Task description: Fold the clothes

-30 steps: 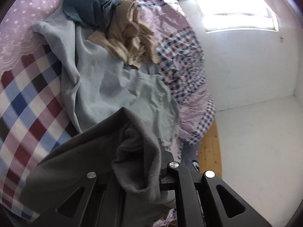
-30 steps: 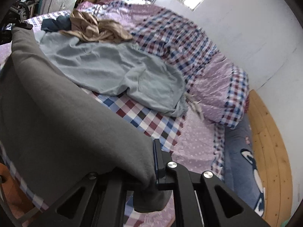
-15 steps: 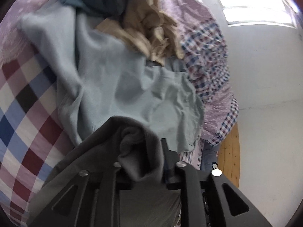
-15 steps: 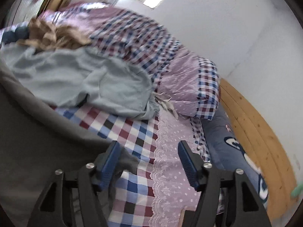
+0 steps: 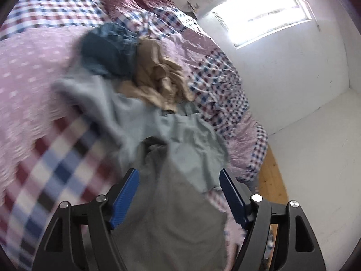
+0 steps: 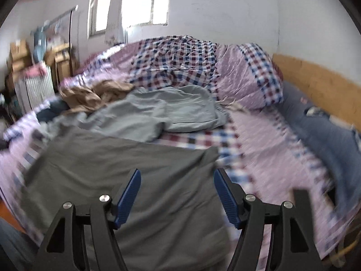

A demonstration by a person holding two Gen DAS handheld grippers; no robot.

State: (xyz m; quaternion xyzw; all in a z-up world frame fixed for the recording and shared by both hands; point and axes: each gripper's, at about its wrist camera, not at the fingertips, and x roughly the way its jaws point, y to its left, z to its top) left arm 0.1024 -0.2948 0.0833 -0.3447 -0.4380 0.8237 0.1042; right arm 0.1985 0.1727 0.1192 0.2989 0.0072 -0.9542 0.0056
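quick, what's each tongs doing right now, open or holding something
Left tongs: open, holding nothing, above the dark grey cloth garment.
Right tongs: open, holding nothing, over the same garment.

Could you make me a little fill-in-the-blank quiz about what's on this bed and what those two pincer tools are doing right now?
1. Both the left gripper and the right gripper have their jaws ____.
2. The garment lying under both grippers, the dark cloth, is ____ in colour.
3. The crumpled tan garment lies between the light blue garment and one that is dark ____.

Missing words: open; grey; blue
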